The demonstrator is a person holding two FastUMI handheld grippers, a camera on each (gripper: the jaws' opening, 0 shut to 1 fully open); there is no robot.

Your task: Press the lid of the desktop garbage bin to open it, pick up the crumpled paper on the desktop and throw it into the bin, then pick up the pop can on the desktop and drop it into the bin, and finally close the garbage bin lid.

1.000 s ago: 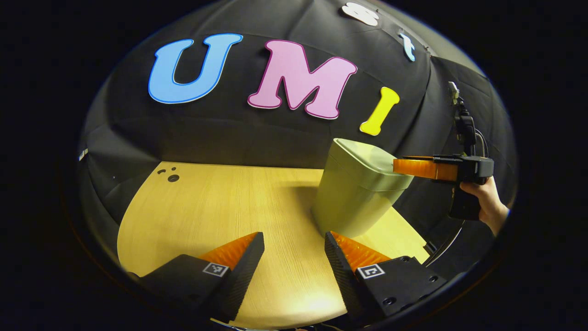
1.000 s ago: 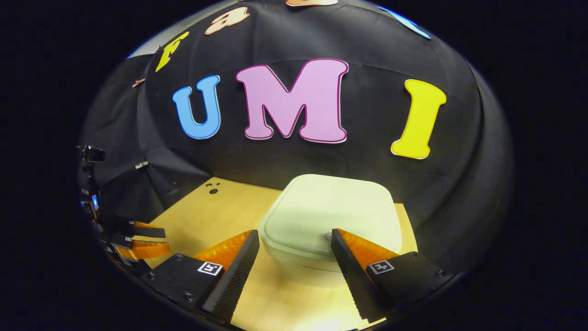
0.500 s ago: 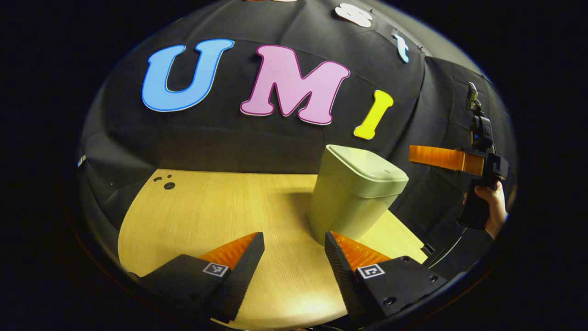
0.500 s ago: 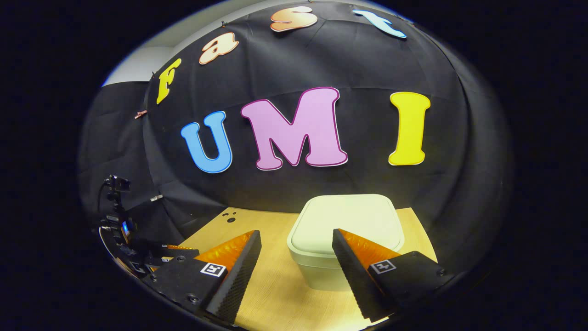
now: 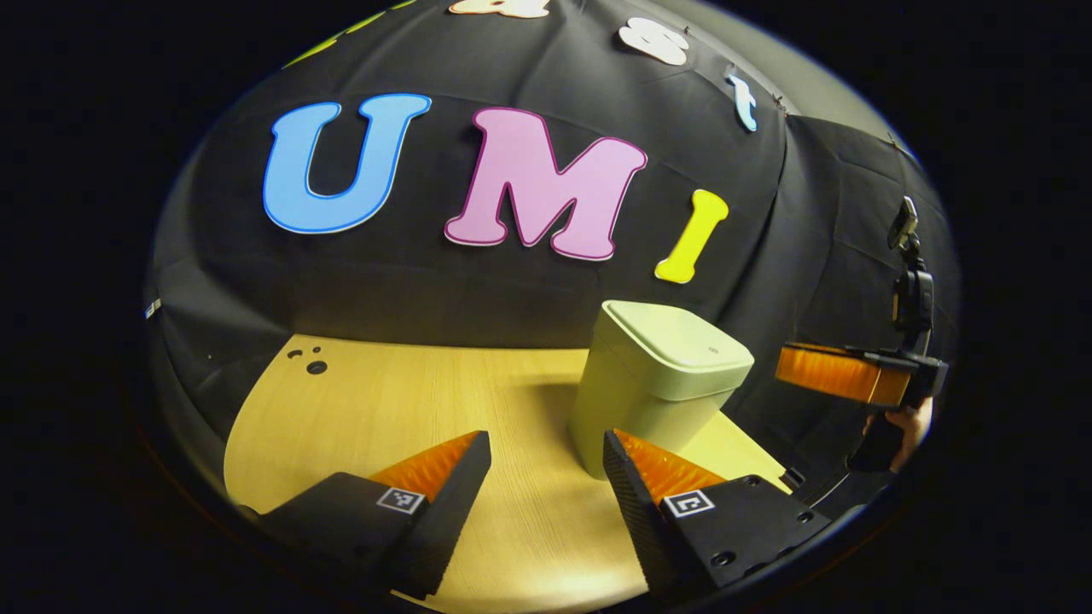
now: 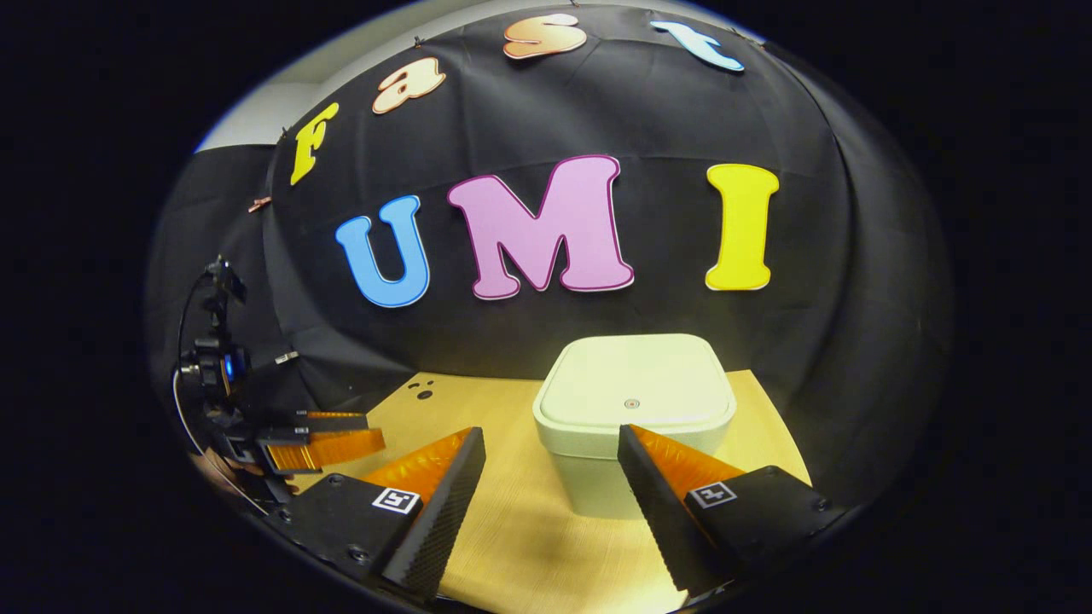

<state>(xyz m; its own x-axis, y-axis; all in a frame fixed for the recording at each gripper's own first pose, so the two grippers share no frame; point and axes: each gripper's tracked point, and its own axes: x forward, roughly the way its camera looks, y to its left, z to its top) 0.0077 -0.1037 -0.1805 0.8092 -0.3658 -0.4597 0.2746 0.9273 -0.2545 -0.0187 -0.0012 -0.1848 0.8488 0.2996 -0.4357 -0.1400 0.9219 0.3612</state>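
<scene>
Pale green garbage bin (image 6: 633,422) stands upright toward far right of wooden desktop (image 5: 409,418), lid (image 6: 633,388) down flat, small round button near its front edge. Your right gripper (image 6: 550,503) hovers just short of bin, fingers spread apart, gripping nothing. Your left gripper (image 5: 546,503) hangs above bare desktop, bin ahead to its right, fingers likewise spread and empty. Your hand (image 5: 909,424) on right gripper's handle shows beyond bin, off desktop's right edge.
</scene>
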